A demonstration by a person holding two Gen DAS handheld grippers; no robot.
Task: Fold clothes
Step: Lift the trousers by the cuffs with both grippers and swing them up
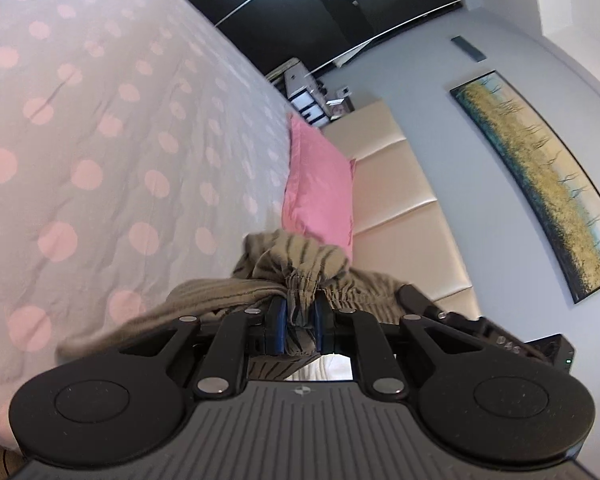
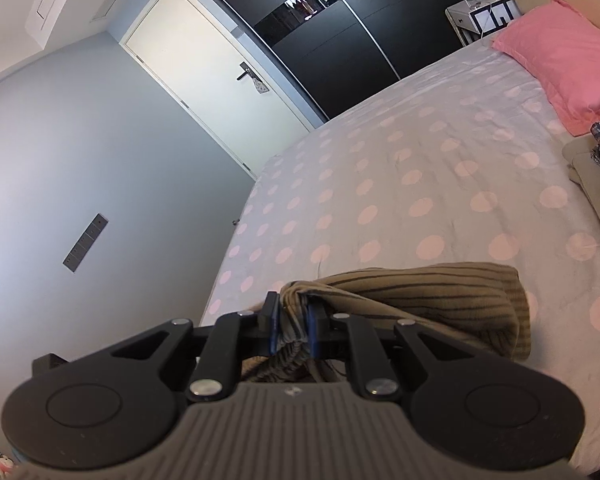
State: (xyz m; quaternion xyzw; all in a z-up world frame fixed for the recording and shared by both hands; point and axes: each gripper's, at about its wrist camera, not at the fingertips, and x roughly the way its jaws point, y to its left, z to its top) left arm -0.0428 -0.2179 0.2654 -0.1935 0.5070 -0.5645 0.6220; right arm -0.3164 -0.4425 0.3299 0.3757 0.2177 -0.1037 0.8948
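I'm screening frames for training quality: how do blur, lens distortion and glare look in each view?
Left wrist view: striped garment in the left gripper looks slightly soft; the painting bows strongly from fisheye distortion. Right wrist view: sharper; the wardrobe carries a bright reflection, and the bed edge curves.

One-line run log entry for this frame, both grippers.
left gripper: shut on striped garment | right gripper: shut on striped garment | garment bunched, over polka-dot bed | fold: not yet done
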